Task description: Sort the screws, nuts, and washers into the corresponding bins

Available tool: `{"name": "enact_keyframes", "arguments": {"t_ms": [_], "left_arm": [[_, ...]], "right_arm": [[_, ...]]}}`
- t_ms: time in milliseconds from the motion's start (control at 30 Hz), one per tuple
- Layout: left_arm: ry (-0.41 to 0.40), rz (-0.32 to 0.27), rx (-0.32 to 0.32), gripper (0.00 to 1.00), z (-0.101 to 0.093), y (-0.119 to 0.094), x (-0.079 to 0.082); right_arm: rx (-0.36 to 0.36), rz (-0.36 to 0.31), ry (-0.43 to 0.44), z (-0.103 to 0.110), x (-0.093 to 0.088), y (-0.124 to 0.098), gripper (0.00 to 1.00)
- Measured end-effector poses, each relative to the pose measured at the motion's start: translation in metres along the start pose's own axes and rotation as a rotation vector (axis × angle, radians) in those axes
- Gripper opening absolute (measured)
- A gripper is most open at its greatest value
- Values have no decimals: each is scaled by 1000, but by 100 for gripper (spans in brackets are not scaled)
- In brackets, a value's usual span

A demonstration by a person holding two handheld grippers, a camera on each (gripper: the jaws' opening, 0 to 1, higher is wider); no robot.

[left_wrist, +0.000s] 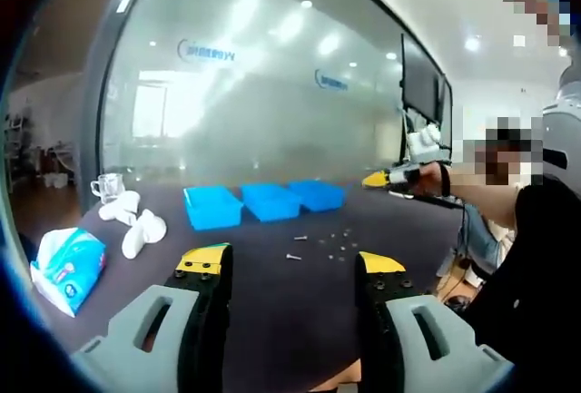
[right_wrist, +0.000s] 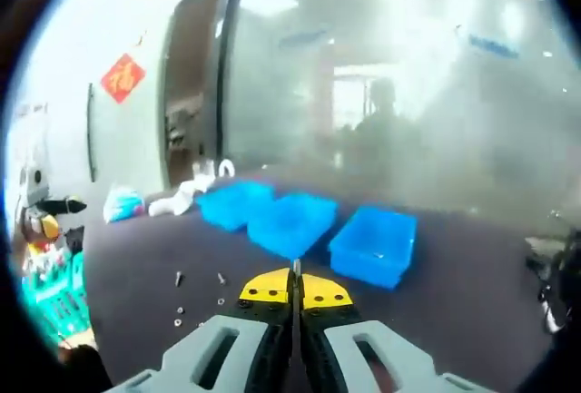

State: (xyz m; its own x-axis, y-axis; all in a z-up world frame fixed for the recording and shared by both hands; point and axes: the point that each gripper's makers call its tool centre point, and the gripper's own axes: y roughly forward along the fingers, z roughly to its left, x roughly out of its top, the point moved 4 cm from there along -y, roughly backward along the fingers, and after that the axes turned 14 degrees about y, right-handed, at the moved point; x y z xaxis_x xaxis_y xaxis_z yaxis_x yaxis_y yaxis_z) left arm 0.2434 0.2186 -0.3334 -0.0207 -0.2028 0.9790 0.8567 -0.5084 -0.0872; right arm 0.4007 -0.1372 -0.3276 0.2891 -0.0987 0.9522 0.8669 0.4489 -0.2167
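Left gripper view: the left gripper (left_wrist: pixel 290 266) gapes wide and empty; scattered screws, nuts and washers (left_wrist: pixel 327 243) lie on the dark table (left_wrist: pixel 272 320) ahead, before three blue bins (left_wrist: pixel 263 202). Nothing is picked yet, so next comes reaching down to one piece. Right gripper view: the right gripper (right_wrist: pixel 295 291), closed and empty, hovers right of the hardware.

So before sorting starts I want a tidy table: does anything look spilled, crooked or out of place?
Nothing looks damaged or spilled. The three blue bins sit upright in a row, and the loose screws and nuts lie scattered on the dark table in front of them. The tissue pack sits apart at the edge.
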Motion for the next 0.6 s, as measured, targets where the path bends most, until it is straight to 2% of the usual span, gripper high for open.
{"name": "enact_keyframes", "arguments": {"t_ms": [133,167,233,267,367,433,467,600], "left_arm": [[5,-7,-1,53,0,0,3],[5,-9,0,53,1,0,4],[7,-10,1,53,1,0,5],[7,-11,0,53,1,0,5],[8,-9,0,53,0,0,5],[9,-11,-2,53,-1,0,6],[9,-11,-2,53,-1,0,6],[9,-14,1,53,-1,-1,7]], "right_arm": [[-33,-124,19,-4,6,-18,0],[-39,-109,18,-6,3,-20,0],[-37,-199,29,-7,10,-26,0],[-39,-183,20,-7,7,-29,0],[-64,-228,20,-14,12,-33,0],[-67,-232,13,-16,15,-32,0],[-73,-260,3,-18,19,-32,0],[-77,-269,-10,-23,28,-25,0]]}}
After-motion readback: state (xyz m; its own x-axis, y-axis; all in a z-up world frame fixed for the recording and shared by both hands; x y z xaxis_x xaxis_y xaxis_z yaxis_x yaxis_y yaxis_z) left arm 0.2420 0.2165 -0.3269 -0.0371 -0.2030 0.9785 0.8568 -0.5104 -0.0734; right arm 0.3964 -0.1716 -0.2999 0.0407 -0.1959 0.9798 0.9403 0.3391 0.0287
